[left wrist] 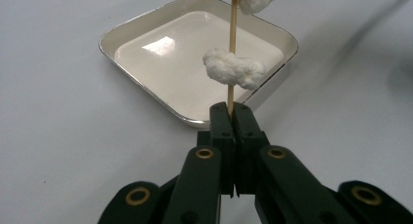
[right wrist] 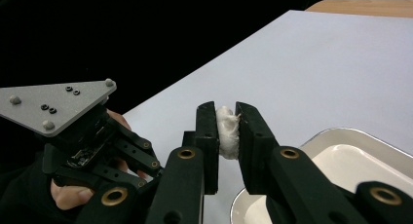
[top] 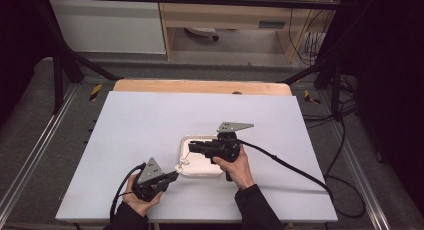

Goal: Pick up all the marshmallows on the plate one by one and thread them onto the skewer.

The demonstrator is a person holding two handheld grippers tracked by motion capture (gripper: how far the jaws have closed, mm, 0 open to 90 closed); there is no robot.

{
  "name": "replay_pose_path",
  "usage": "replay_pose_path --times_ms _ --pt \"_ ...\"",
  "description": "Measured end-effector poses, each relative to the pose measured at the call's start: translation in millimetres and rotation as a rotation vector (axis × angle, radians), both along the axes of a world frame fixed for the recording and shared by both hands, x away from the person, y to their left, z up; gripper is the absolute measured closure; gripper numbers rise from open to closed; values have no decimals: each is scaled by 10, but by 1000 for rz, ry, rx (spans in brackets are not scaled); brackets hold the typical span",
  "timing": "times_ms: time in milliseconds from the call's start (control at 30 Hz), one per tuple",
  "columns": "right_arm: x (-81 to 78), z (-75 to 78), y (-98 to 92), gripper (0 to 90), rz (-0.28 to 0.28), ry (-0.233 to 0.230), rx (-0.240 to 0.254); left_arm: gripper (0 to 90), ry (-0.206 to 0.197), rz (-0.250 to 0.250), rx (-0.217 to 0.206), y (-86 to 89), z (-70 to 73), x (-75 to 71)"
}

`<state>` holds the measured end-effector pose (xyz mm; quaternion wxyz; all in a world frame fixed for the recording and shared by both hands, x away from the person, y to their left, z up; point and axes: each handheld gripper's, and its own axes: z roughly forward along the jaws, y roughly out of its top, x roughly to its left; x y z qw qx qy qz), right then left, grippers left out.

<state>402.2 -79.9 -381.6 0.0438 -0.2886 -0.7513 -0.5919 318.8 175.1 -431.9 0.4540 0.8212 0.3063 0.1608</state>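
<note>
Nearest the camera in the high view, the left claw sits at the near edge of the white bench, its jaws pressed together on the base of a thin wooden skewer. Two white cotton-like puffs are already threaded on that stick: one lower puff partway up and an upper puff near the top, both hanging over the near left corner of the shallow white tray. So the threading looks well under way, with at least one more piece to go. That piece, a third puff, is pinched in the right claw, whose jaws stand only slightly apart, squeezing the soft wad between their pads. The right claw hovers over the tray, just right of and beyond the left claw, and is not yet at the skewer tip. What seems left is bringing this puff onto the point and pushing it down; the tray itself looks bare.
</note>
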Motion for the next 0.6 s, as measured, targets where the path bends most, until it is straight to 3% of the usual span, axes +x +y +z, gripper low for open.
replay_pose_path --times_ms 233,300,333,400,467,600 --pt "-19 -28 21 814 12 8 1 892 0 -6 -4 0 7 1" --pt "-21 -58 43 810 34 27 -12 891 -4 -8 -44 -3 51 -9" --pt "-31 -111 80 810 59 51 -20 892 -23 13 -4 -19 70 -11" --pt "-49 -138 95 810 35 19 9 892 -9 -3 -36 -6 35 22" --pt "-41 -159 109 805 30 15 9 891 11 -2 -38 8 18 33" --pt "-46 -138 93 751 27 16 0 891 1 -6 -33 -2 13 30"
